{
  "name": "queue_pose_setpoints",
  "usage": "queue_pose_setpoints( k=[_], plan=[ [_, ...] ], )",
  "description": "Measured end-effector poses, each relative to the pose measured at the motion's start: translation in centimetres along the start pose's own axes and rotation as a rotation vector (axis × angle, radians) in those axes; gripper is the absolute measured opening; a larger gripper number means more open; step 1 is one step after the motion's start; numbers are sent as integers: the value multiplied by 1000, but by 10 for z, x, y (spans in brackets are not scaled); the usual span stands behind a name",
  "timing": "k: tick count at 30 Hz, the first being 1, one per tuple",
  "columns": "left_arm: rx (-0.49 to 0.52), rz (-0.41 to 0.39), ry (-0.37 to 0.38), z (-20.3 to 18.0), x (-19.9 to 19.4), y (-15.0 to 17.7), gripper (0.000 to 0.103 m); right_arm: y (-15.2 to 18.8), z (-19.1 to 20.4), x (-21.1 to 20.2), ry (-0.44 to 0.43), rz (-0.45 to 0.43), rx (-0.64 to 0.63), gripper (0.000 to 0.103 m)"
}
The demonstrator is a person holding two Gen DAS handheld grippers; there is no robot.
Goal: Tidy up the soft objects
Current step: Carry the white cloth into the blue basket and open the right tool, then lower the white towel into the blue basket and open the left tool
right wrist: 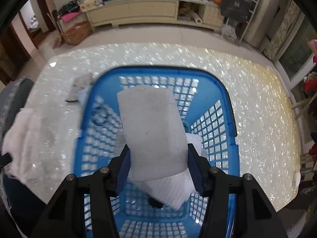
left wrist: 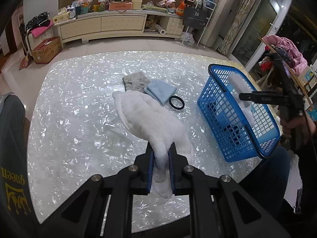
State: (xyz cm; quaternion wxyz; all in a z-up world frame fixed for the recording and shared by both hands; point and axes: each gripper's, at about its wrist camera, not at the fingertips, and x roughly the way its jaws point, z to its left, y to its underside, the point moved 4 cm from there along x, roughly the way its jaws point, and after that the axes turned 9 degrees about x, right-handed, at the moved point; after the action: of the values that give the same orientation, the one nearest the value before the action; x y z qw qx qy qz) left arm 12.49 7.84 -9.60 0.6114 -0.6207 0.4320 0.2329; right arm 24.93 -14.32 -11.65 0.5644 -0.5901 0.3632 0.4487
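The soft objects are partly gathered: the blue basket (right wrist: 223, 103) stands on the shiny worktop (left wrist: 69, 103), and the right gripper (right wrist: 158, 158) holds a white foam sheet (right wrist: 152, 123) above its inside, the jaws pressing on both edges of the sheet. The left gripper (left wrist: 160, 166) is pinching a white towel (left wrist: 146, 111), whose loose end trails down to the worktop. Further away lie a grey pad (left wrist: 134, 81), a light blue cloth (left wrist: 159, 90) just beside it, and a small black ring (left wrist: 177, 103) near the cloth. I think the foam sheet could catch on the basket rim when let go, because it is stiff and long. The hanging towel could also drag the ring or the cloth along.
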Motion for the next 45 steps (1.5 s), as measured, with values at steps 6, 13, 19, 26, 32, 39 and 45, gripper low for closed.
queue_pose_setpoints(
  k=[6,13,19,26,32,39,45],
  plan=[
    [-20,8,2,8,3,2,12,-3,3,29,31,42,3,52],
    [-35,-4,3,12,-2,2,12,2,8,41,62,64,-12,54],
    [-29,-27,6,7,-14,-1,12,-9,6,35,45,59,-16,66],
    [-13,-52,-1,-4,-29,-10,12,-1,14,4,34,-3,-45,99],
    [15,-78,12,-22,-40,-22,12,18,6,-37,-1,-57,-34,103],
    [85,-105,45,-56,-46,-48,12,40,-16,-72,-31,-104,-16,103],
    [170,-126,73,-97,-47,-79,12,41,-38,-87,-49,-136,17,103]
  ],
)
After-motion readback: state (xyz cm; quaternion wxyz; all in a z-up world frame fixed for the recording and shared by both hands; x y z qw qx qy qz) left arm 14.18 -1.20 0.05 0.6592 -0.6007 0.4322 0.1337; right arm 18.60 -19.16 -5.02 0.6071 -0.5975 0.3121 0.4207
